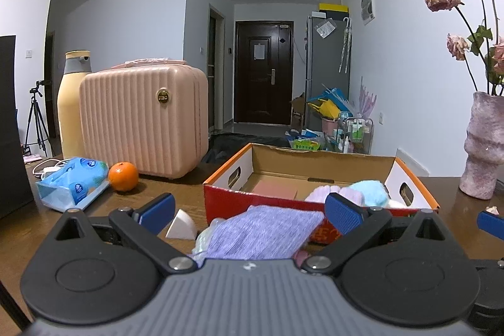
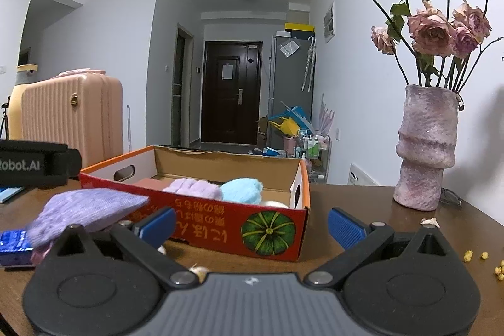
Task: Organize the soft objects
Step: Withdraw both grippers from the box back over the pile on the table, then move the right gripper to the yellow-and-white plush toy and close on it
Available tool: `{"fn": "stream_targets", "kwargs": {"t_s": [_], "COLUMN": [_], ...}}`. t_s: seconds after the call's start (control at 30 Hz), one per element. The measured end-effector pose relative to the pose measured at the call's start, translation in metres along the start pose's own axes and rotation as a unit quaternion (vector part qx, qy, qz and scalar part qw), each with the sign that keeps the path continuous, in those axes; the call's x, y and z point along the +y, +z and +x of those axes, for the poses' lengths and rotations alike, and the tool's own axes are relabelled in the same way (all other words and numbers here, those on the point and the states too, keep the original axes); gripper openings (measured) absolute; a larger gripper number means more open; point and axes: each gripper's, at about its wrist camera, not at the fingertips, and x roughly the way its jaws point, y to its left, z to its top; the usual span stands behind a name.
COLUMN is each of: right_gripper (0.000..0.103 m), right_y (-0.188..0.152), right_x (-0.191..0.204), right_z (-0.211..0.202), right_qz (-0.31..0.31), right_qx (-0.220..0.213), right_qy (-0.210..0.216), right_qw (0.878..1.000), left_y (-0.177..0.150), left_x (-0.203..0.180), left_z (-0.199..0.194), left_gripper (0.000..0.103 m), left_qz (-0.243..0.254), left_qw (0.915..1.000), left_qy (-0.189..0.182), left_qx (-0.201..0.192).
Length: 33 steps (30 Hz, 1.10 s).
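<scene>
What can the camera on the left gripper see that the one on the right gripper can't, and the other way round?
Only the left wrist view shows the orange, the blue tissue pack and a white wedge-shaped object on the table.

Only the right wrist view shows the pumpkin picture on the box's side and yellow crumbs on the table.

Both show the cardboard box holding fluffy lilac and light-blue items, the purple cloth, the pink suitcase, and the vase of dried roses.
</scene>
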Motion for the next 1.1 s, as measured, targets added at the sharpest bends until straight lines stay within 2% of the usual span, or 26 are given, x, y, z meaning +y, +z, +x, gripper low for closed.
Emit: {"fn": "stream_targets", "kwargs": {"t_s": [0.8, 1.1], "right_gripper": [0.103, 0.103], "right_y": [-0.016, -0.019], "right_x": [0.022, 0.03], "right_z": [-0.067, -0.079], "right_qz": [-0.021, -0.022], "right_qx": [0.008, 0.013], "right_qy": [0.019, 0.018], "right_qw": [1.0, 0.999], "left_y": [-0.02, -0.026], "left_x": [0.037, 0.062], "left_z": [-0.065, -0.079], "left_gripper": [0.103, 0.103], "left_qz": [0.01, -0.001], "left_qw": [0.9996, 0.9986], "left_qy": [-0.021, -0.033], "left_qx": [0.019, 0.041]}}
